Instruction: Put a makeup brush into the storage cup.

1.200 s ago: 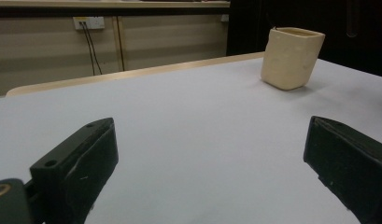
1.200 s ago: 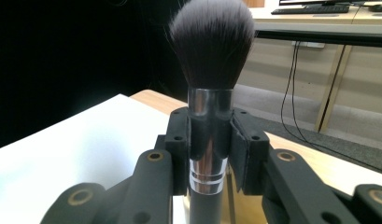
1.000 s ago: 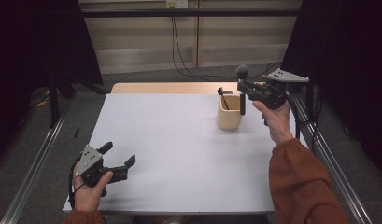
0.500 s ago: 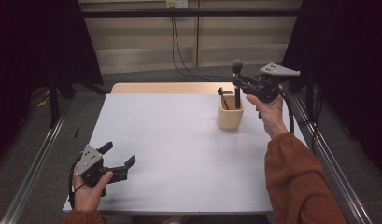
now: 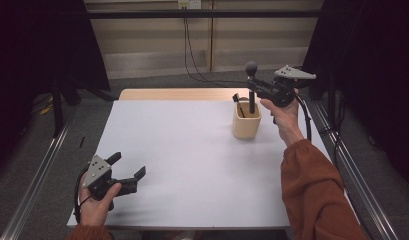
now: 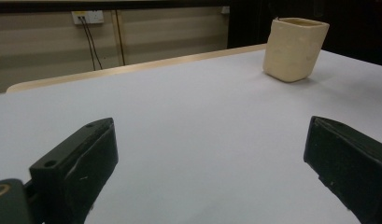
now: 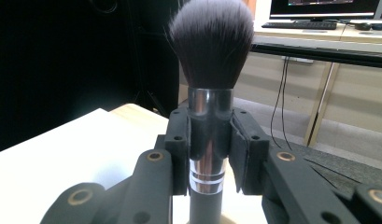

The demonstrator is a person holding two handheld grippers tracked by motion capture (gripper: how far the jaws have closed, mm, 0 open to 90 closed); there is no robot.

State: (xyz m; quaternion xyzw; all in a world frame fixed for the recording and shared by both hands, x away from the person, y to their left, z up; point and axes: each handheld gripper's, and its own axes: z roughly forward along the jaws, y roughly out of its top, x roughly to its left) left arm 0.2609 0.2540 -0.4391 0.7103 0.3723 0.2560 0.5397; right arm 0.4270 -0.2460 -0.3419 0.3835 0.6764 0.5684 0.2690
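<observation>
Right hand-held gripper (image 5: 255, 89) held brush (image 7: 210, 88) upright over cup (image 5: 246, 120); lower straight, w/o tilt. Left hand-held gripper (image 5: 126, 169) was wide, empty.

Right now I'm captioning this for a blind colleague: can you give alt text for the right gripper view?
A makeup brush stands upright, clamped at its shiny metal collar between the right gripper's two black jaws, its dark bristles fanning out above them. Behind lie a white table corner, dark curtains and a desk with a monitor.
</observation>
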